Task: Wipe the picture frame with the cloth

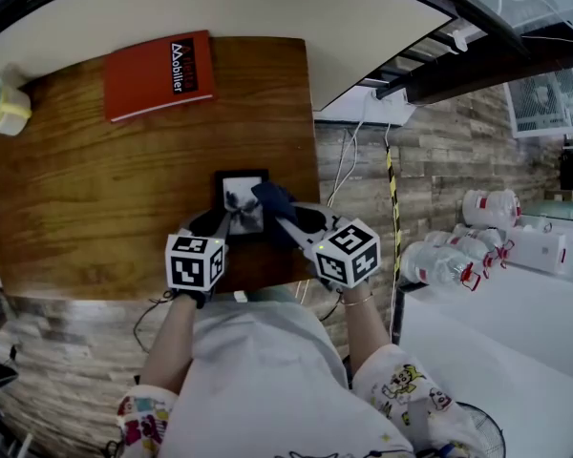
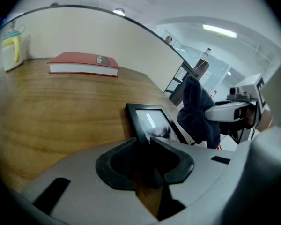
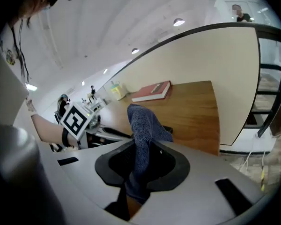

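A small black picture frame (image 1: 242, 201) lies flat on the wooden table (image 1: 95, 179), near its front edge. My left gripper (image 1: 223, 224) is shut on the frame's near edge (image 2: 141, 125), with the jaws closed around the black border. Just right of it, my right gripper (image 1: 285, 219) is shut on a dark blue cloth (image 1: 271, 198). The cloth (image 3: 141, 125) sticks up out of the jaws and hangs over the frame's right side; in the left gripper view the cloth (image 2: 198, 111) looks raised slightly off the glass. The frame is hidden in the right gripper view.
A red book (image 1: 159, 72) lies at the table's far side, and a yellow-and-white container (image 1: 2, 105) stands at the far left corner. The table's right edge (image 1: 311, 160) is close to the frame. Cables and several white bottles (image 1: 458, 246) are on the floor to the right.
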Demonstrator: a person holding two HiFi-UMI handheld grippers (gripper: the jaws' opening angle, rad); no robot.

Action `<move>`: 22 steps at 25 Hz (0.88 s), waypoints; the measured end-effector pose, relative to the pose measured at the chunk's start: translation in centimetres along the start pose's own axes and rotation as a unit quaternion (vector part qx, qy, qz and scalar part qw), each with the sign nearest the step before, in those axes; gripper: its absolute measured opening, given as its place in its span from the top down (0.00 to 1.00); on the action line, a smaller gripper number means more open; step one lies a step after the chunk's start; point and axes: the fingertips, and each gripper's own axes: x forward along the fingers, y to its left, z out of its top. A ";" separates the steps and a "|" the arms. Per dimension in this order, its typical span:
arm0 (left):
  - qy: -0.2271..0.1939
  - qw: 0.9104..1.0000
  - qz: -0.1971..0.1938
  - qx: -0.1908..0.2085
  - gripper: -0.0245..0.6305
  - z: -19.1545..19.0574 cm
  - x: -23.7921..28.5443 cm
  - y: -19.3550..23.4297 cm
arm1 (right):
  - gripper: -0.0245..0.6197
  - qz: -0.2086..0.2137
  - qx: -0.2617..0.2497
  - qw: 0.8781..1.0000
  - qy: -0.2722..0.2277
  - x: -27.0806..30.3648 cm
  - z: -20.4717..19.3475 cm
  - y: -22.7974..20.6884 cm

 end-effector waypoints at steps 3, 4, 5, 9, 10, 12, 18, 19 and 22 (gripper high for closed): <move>0.001 1.000 0.000 0.000 0.83 0.0 0.0 0.0 | 0.87 0.034 0.064 0.996 -0.043 0.3 0.8 2.3; 0.001 1.000 0.000 0.000 0.83 0.0 0.0 0.0 | 0.87 0.048 0.089 0.993 -0.053 0.6 0.9 3.0; 0.001 1.000 0.000 0.000 0.83 0.0 0.0 0.0 | 0.87 0.063 0.114 0.990 -0.061 1.0 0.8 3.7; 0.002 1.000 -0.004 -0.004 0.83 0.0 0.1 0.0 | 0.87 0.102 0.185 0.975 -0.063 3.0 -0.6 6.2; 0.002 1.000 -0.005 -0.004 0.83 0.0 0.1 0.0 | 0.87 0.102 0.202 0.972 -0.062 3.4 -1.0 6.5; 0.003 1.000 -0.007 -0.006 0.83 0.0 0.1 -0.1 | 0.87 0.093 0.242 0.964 -0.066 4.2 -1.9 6.6; 0.004 1.000 -0.011 -0.009 0.83 0.0 0.0 0.0 | 0.87 0.060 0.265 0.960 -0.065 5.9 -3.5 5.8; 0.004 1.000 -0.010 -0.009 0.83 0.0 0.0 0.0 | 0.87 0.052 0.254 0.964 -0.062 6.1 -3.6 5.7; 0.004 1.000 -0.010 -0.009 0.83 0.0 0.0 0.1 | 0.87 0.024 0.212 0.976 -0.044 6.7 -4.1 5.4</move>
